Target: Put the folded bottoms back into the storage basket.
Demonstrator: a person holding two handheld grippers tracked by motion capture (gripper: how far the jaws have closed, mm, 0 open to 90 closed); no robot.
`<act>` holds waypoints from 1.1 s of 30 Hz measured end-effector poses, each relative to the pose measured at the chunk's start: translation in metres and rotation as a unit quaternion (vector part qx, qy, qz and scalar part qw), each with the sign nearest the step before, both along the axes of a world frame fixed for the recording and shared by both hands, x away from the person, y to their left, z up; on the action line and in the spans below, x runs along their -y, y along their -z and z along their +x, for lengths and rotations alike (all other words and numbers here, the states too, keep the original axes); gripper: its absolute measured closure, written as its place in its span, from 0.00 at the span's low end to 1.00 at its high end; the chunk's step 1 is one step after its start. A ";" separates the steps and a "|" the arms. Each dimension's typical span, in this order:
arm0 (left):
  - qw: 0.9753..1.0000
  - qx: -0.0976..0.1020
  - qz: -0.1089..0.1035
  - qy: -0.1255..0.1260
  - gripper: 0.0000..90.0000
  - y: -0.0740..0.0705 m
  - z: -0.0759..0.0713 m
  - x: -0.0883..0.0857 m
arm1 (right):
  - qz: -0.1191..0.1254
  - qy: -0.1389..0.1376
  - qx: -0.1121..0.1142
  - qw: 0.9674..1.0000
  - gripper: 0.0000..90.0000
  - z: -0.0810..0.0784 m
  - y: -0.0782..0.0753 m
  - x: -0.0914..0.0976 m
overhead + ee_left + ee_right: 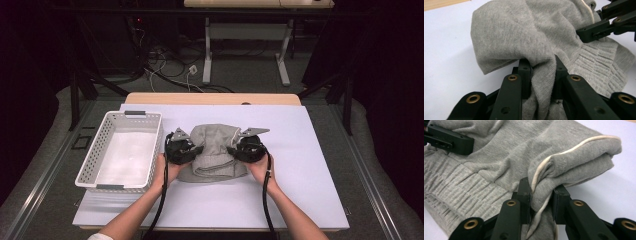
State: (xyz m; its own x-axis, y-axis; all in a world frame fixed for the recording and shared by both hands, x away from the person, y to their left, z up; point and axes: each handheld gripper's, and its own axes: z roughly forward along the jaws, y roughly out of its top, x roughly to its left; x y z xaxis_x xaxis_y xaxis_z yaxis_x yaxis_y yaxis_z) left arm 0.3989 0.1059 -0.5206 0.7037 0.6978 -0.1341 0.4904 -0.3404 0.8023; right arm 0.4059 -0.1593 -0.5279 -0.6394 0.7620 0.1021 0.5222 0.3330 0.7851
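You are gripping the grey garment (212, 150) beside the basket (150, 150) with both grippers, left gripper (541, 72) and right gripper (541, 195), each pinching a thick bunched fold that is likely to slip out.

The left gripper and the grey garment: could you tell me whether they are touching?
Touching. The left gripper view shows the grey garment pinched between the left gripper jaws.

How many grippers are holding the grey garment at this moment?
2. The left gripper grips the grey garment at its left side; the right gripper grips its right side, where a cream trim runs. Both jaws are closed on fabric.
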 end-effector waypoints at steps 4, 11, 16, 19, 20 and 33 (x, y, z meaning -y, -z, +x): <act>1.000 0.005 -0.002 -0.001 0.84 -0.002 -0.002 -0.001 | 0.000 -0.001 0.002 1.000 0.81 -0.001 -0.002 -0.001; 1.000 0.011 -0.014 -0.006 0.84 -0.006 -0.004 -0.002 | 0.002 -0.005 0.009 1.000 0.81 -0.003 -0.007 0.000; 1.000 0.016 -0.012 -0.004 0.84 -0.009 -0.006 -0.002 | 0.001 -0.005 0.015 1.000 0.81 -0.003 -0.009 0.000; 1.000 0.019 -0.015 -0.005 0.84 -0.012 -0.008 -0.002 | -0.001 -0.006 0.016 1.000 0.81 -0.005 -0.010 -0.001; 1.000 0.019 -0.015 -0.004 0.84 -0.013 -0.008 -0.002 | -0.001 -0.006 0.016 1.000 0.81 -0.005 -0.010 -0.001; 0.999 0.029 -0.025 -0.003 0.85 -0.024 -0.012 -0.007 | 0.001 -0.014 0.029 0.999 0.81 -0.008 -0.020 -0.003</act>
State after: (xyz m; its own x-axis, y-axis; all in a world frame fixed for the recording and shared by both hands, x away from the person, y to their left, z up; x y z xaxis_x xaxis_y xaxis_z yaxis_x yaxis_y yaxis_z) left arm 0.3867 0.1130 -0.4966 0.7068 0.6957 -0.1278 0.4447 -0.2965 0.8452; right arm 0.3978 -0.1561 -0.5083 -0.6648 0.7440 0.0664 0.4667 0.3444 0.8146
